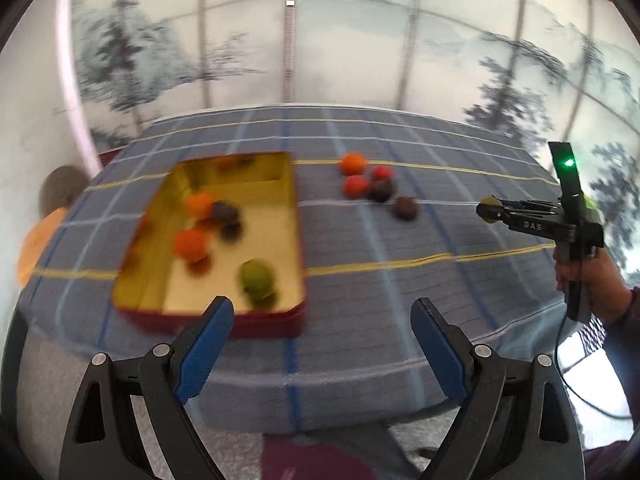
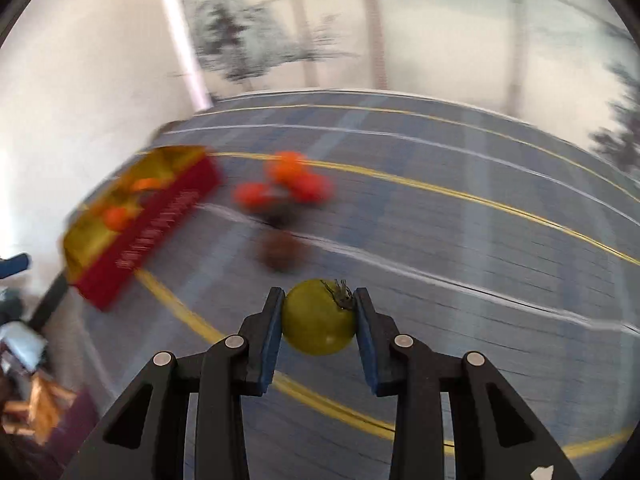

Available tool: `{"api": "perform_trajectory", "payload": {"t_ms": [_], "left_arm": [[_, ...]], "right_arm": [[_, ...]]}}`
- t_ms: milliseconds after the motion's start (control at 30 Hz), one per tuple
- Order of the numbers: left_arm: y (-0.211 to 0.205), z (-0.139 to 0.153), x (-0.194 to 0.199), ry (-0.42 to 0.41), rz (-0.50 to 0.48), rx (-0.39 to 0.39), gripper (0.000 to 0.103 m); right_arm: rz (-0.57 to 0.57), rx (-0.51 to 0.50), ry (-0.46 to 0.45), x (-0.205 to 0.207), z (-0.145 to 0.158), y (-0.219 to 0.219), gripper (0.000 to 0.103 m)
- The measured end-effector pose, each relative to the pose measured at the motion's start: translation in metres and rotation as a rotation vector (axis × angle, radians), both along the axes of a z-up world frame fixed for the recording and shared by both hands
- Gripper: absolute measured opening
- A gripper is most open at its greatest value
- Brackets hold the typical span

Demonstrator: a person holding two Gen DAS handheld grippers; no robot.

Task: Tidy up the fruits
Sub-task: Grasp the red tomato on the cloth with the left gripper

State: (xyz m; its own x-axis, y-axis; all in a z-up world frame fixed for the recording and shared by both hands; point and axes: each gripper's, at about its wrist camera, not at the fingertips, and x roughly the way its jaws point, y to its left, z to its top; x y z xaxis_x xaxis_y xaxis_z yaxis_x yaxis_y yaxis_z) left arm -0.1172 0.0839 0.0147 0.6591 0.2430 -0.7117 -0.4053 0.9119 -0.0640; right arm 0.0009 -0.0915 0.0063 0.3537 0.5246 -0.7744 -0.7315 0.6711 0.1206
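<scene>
A red tin tray with a gold inside (image 1: 288,208) lies on the plaid table and holds two orange fruits, a dark fruit and a green fruit (image 1: 257,280). A loose pile of orange, red and dark fruits (image 1: 370,184) lies to its right. My left gripper (image 1: 322,312) is open and empty, just short of the tray's near edge. My right gripper (image 2: 318,310) is shut on a green tomato (image 2: 318,322) and holds it above the table, right of the pile; it also shows in the left wrist view (image 1: 490,211). The tray (image 2: 160,224) and the pile (image 2: 286,190) show blurred.
A blue plaid cloth (image 1: 400,248) covers the table, with its near edge just ahead of my left gripper. A wall with a tree mural (image 1: 320,40) stands behind the table. A person in orange (image 1: 44,232) sits at the far left.
</scene>
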Motion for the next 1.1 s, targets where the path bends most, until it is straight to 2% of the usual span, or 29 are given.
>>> {"api": "perform_trajectory", "payload": {"t_ms": [133,233,300,433,533,600,733,800,933,967,1067,1100], "left_arm": [[-0.003,0.009,0.045,0.031,-0.111,0.001,0.09],[0.004,0.019,0.079,0.041,-0.178,0.047,0.09],[0.017,0.021,0.108,0.058,-0.212,0.046,0.09],[0.041,0.012,0.163,0.118,-0.312,-0.037,0.09],[0.055,0.0,0.2,0.163,-0.33,-0.049,0.082],[0.065,-0.006,0.217,0.167,-0.355,-0.105,0.076],[0.083,-0.021,0.242,0.179,-0.341,-0.175,0.069],[0.09,-0.033,0.252,0.21,-0.337,-0.23,0.056],[0.097,-0.058,0.266,0.28,-0.293,-0.263,0.052],[0.097,-0.063,0.266,0.286,-0.292,-0.278,0.048],[0.108,-0.071,0.262,0.247,-0.245,-0.38,0.042],[0.11,-0.072,0.26,0.236,-0.228,-0.4,0.035]], "right_arm": [[-0.124,-0.048,-0.028,0.032,-0.004,-0.047,0.032],[-0.17,-0.051,-0.001,0.052,-0.014,-0.061,0.032],[-0.173,-0.033,0.02,0.057,-0.021,-0.064,0.032],[-0.162,0.011,0.036,0.058,-0.021,-0.068,0.033],[-0.158,0.026,0.061,0.06,-0.022,-0.071,0.033],[-0.159,0.041,0.07,0.061,-0.022,-0.074,0.033],[-0.146,0.061,0.08,0.06,-0.022,-0.075,0.033],[-0.135,0.067,0.086,0.06,-0.022,-0.074,0.033],[-0.122,0.069,0.088,0.058,-0.022,-0.072,0.033],[-0.121,0.071,0.087,0.058,-0.022,-0.072,0.033],[-0.119,0.076,0.09,0.059,-0.021,-0.072,0.034],[-0.121,0.077,0.096,0.06,-0.022,-0.072,0.034]]}}
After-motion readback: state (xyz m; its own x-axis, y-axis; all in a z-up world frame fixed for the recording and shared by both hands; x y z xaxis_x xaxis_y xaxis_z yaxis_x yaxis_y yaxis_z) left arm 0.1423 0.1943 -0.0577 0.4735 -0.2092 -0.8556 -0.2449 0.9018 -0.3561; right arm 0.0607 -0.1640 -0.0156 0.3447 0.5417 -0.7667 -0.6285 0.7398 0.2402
